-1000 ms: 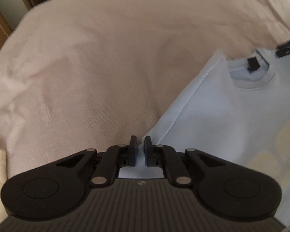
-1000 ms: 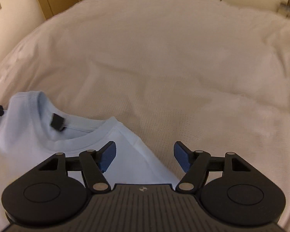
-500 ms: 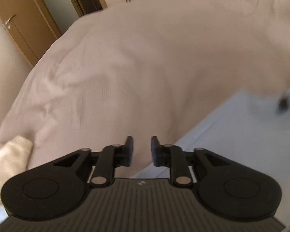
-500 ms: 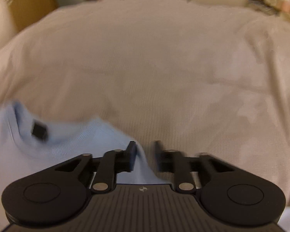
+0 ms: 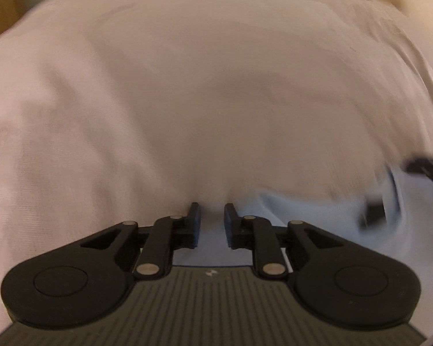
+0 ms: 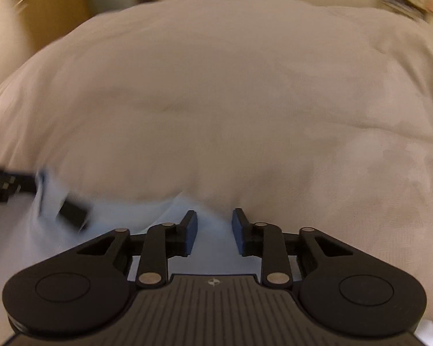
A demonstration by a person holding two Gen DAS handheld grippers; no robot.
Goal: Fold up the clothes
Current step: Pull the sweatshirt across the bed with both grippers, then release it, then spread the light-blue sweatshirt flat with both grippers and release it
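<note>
Surface: pale bedspread [image 6: 245, 101], wide and softly rumpled, fills both views; frames blurred.
Shirt: light blue T-shirt [image 6: 106, 213] lies flat at near edge, collar end toward the far side.
Left gripper [image 5: 212, 216]: jaws slightly apart, nothing clamped, over the shirt's left shoulder edge.
Right gripper [image 6: 213, 222]: jaws closing, cloth of the right shoulder corner between them, not yet pinched.
Relation: collar line runs across between the grippers; each sits at its own shoulder.

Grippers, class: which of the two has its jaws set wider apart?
The right gripper, jaws closing over the pale blue T-shirt shoulder. The left gripper shows a narrower gap, over the other shoulder.
</note>
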